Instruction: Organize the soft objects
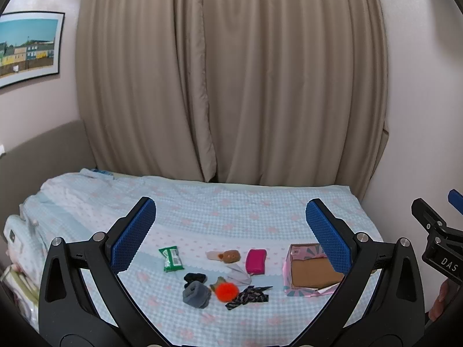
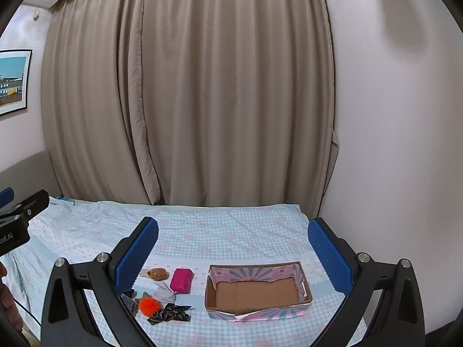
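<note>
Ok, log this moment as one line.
left gripper: open, raised | right gripper: open, raised | box: empty | soft items: on bed, untouched

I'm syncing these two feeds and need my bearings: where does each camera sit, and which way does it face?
Left wrist: rides the left gripper, open above the bed, facing the curtain; the right gripper shows at the right edge.
Right wrist: rides the right gripper, open, facing the same way; the left gripper shows at the left edge.
Shared: cardboard box, pink pouch, orange pompom.
</note>
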`<state>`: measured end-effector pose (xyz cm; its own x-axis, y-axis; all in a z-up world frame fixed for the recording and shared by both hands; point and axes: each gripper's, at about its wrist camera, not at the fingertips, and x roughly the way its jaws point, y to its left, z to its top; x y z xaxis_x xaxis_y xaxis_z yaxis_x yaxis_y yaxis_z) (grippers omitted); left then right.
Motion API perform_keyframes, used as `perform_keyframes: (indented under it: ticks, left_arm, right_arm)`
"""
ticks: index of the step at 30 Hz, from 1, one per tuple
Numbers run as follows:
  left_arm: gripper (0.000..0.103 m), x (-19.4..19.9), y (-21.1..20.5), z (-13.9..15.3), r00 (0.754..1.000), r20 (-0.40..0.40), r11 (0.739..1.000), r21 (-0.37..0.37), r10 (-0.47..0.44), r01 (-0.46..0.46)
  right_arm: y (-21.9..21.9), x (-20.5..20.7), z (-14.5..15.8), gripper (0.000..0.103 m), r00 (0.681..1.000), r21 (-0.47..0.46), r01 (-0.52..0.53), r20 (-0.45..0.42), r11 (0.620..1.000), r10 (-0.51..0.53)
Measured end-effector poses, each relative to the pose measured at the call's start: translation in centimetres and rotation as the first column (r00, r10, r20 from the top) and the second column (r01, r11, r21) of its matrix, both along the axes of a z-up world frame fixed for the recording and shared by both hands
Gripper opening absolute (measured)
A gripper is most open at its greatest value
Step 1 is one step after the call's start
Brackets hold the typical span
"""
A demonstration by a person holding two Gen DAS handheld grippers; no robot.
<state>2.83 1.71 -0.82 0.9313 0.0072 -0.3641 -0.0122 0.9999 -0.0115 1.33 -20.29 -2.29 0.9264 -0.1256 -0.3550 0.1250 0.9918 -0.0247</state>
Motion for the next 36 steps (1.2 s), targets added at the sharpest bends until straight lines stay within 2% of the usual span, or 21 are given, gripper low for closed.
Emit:
perform_keyframes:
  ticks: [16, 36]
  left_arm:
    - [0.103, 0.04, -0.02, 0.31, 1.000, 0.009, 1.000, 0.013, 0.002, -0.002]
    - [0.103, -0.42, -0.22, 0.63, 1.000, 0.015, 1.000, 0.019, -0.001, 0.000]
  right_arm:
    - [-0.10, 0.05, -0.28, 0.103, 1.000, 0.033, -0.004, -0.005, 0.999, 0.004]
    - [-0.19, 0.25, -0.50, 0.103, 1.000, 0.032, -0.006, 0.000, 0.999, 0.006]
